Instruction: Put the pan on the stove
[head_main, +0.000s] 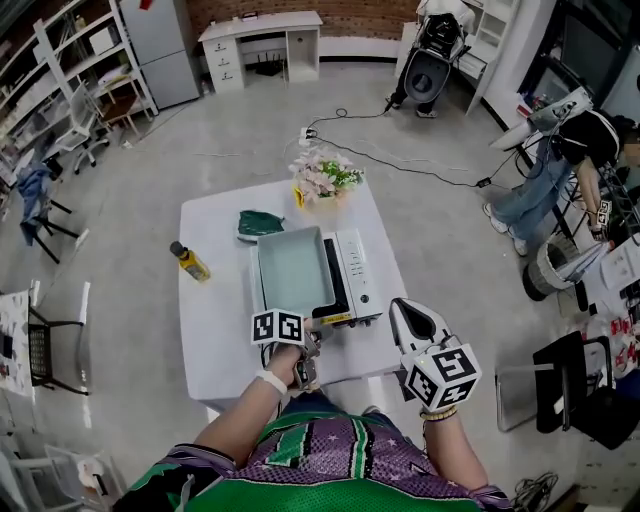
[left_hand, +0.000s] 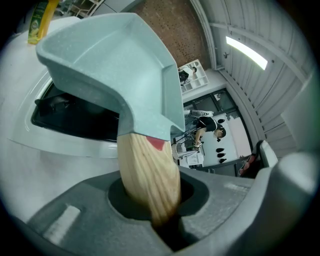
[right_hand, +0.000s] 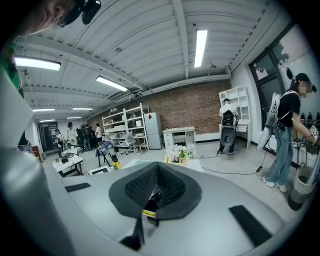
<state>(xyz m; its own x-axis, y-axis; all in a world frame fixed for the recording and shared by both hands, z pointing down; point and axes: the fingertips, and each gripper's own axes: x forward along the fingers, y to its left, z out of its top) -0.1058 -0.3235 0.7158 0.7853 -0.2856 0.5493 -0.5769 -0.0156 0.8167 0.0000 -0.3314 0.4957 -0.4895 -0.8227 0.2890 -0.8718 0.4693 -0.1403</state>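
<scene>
We've got left tongs (head_main: 306, 352) clamped on pan (head_main: 292, 268) handle (left_hand: 149, 175), pan over stove (head_main: 355, 262).
Our left forearm (head_main: 245, 415) slopes down; right tongs (head_main: 408, 318) closed, empty, right of stove at tabletop (head_main: 215, 320) near edge.

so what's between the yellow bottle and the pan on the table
Nothing. The head view shows only bare white table between the yellow bottle and the pan. The green item sits further back, off that line.

This is looking like a lab: shelves (right_hand: 125, 127) are standing by a brick wall (right_hand: 190, 107), cables (head_main: 400, 150) are trailing across the bare floor (head_main: 200, 150), and people (right_hand: 70, 132) are standing among worktables (right_hand: 70, 162).
</scene>
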